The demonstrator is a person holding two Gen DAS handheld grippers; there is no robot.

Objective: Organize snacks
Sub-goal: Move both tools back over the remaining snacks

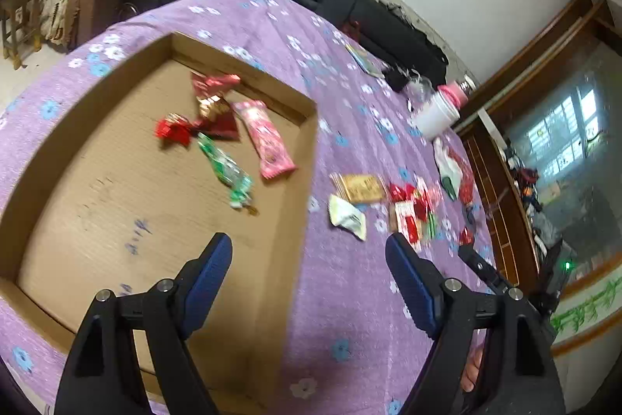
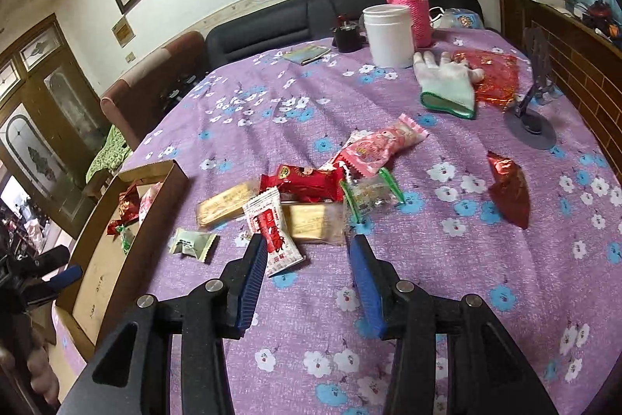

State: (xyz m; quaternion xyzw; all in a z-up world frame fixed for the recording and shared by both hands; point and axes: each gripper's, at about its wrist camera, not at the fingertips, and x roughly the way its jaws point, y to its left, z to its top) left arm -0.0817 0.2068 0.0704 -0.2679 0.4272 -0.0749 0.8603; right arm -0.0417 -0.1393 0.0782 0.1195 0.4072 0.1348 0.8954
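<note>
Left gripper (image 1: 309, 247) gapes wide and empty over the corrugated cardboard tray (image 1: 307, 158); right gripper (image 2: 307, 246), part-open and empty, faces crinkly foil snacks (image 2: 307, 181) mid-frame.

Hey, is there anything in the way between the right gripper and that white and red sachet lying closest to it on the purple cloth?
Nothing visible blocks it. The right gripper is open and empty, and the white and red sachet lies just ahead of its left finger, on top of the pile, overlapping a golden biscuit pack. The cardboard tray sits to the left.
</note>
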